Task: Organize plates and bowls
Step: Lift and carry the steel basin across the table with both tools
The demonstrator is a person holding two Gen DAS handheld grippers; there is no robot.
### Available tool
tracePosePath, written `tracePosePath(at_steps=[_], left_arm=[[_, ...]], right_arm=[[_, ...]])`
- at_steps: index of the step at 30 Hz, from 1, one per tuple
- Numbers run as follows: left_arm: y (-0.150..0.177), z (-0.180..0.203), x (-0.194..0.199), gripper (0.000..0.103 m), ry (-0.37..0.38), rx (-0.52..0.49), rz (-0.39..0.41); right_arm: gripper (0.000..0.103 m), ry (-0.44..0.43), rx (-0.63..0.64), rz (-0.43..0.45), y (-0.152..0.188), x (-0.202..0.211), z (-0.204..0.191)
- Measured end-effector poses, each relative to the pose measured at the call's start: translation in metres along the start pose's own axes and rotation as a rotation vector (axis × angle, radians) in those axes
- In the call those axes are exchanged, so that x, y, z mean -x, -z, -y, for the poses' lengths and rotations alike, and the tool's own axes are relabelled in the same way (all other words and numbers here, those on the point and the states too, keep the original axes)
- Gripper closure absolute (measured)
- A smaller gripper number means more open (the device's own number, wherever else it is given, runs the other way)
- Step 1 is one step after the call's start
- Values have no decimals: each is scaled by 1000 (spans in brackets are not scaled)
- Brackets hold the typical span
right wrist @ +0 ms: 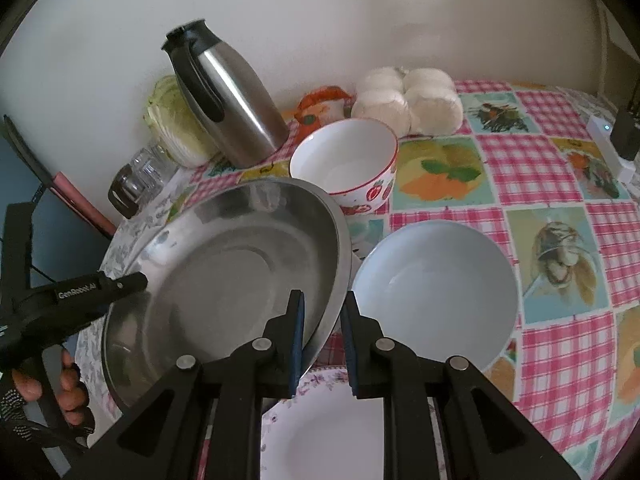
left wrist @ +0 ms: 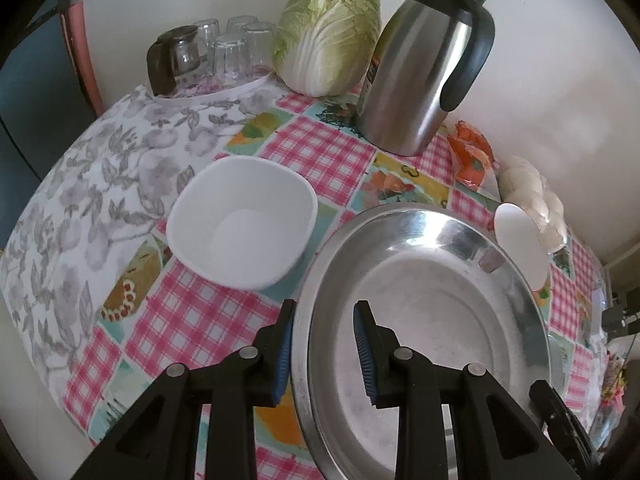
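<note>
left gripper (left wrist: 324, 344): steel plate (left wrist: 420, 304) rim is being clamped between its pads | right gripper (right wrist: 322, 334): opposite rim of the same plate is being clamped | plate is being held tilted above the checked tablecloth (left wrist: 320, 152), between square white bowl (left wrist: 242, 222) and pale blue bowl (right wrist: 436, 292), strawberry bowl (right wrist: 344, 164) behind

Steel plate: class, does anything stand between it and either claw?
Nothing visible does. The left claw and the right claw each have the steel plate's rim between their pads, on opposite sides of it.
</note>
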State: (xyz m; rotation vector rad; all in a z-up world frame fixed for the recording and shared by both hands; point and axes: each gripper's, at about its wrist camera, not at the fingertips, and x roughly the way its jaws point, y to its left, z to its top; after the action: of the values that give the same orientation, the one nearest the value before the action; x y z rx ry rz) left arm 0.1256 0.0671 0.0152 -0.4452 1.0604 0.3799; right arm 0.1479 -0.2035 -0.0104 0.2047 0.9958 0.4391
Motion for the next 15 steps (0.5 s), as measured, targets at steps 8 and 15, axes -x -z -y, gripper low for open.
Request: tracePosePath(at_steps=[8, 15], left_arm=[[-5, 5, -11, 72, -16, -46, 34], [-1, 6, -31, 72, -57, -67, -18]], right_arm=[[84, 41, 16, -29, -3, -20, -4], [84, 85, 52, -35, -3, -25, -7]])
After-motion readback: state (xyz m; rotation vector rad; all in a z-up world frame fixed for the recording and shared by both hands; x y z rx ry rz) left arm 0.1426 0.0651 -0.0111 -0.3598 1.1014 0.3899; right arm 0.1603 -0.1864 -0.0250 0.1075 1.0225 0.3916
